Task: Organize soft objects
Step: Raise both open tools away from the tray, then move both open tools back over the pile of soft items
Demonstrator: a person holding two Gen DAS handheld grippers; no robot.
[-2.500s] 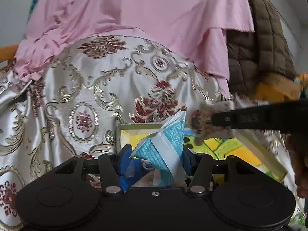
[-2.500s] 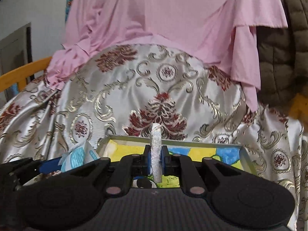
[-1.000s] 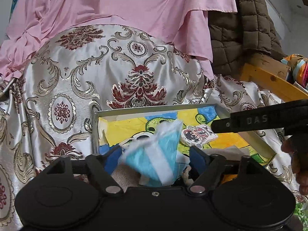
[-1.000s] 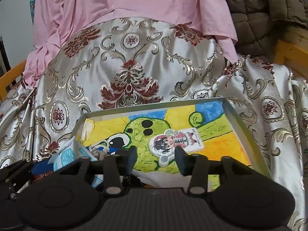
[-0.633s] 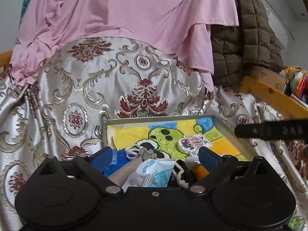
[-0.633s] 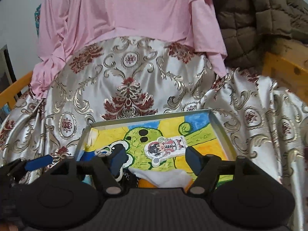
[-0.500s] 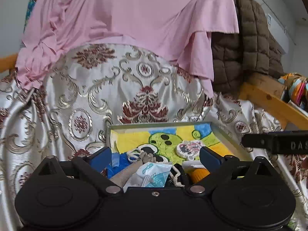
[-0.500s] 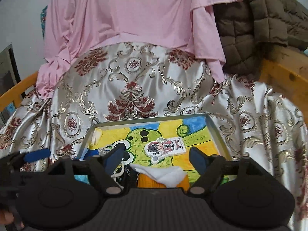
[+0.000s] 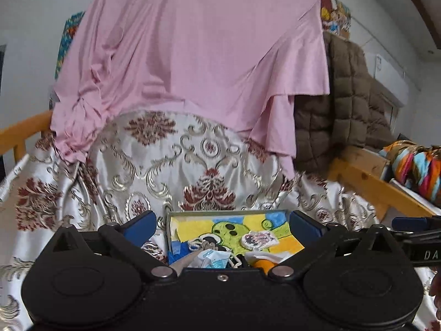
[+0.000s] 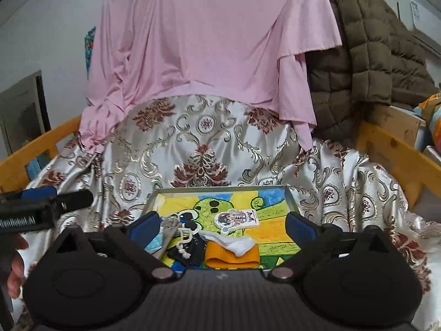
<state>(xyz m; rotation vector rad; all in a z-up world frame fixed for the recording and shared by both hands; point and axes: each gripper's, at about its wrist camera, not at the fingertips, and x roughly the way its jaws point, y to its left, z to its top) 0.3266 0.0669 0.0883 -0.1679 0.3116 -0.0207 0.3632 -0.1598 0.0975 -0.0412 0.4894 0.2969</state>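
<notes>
Nearest, the left gripper (image 9: 222, 227) and the right gripper (image 10: 222, 224) are both opening wide, nothing between their blue pads. Just beyond, a shallow tray (image 10: 291, 199) with a bright cartoon lining holds the soft things: an orange cloth (image 10: 231, 256) under a white sock (image 10: 230, 241), a flat printed charm (image 10: 238, 218) farther in, a blue-white packet (image 9: 213, 258) at the left. Behind rises brocade fabric (image 10: 201, 143), then a pink sheet (image 10: 209, 35).

Near edge of the tray (image 10: 291, 199) hidden behind the gripper body at bottom centre of both views, blue-and-white packet (image 9: 213, 258) half covered in the left view, orange cloth (image 10: 231, 258) cut at its lower edge, hand (image 10: 13, 271) clipped by the left frame edge.
</notes>
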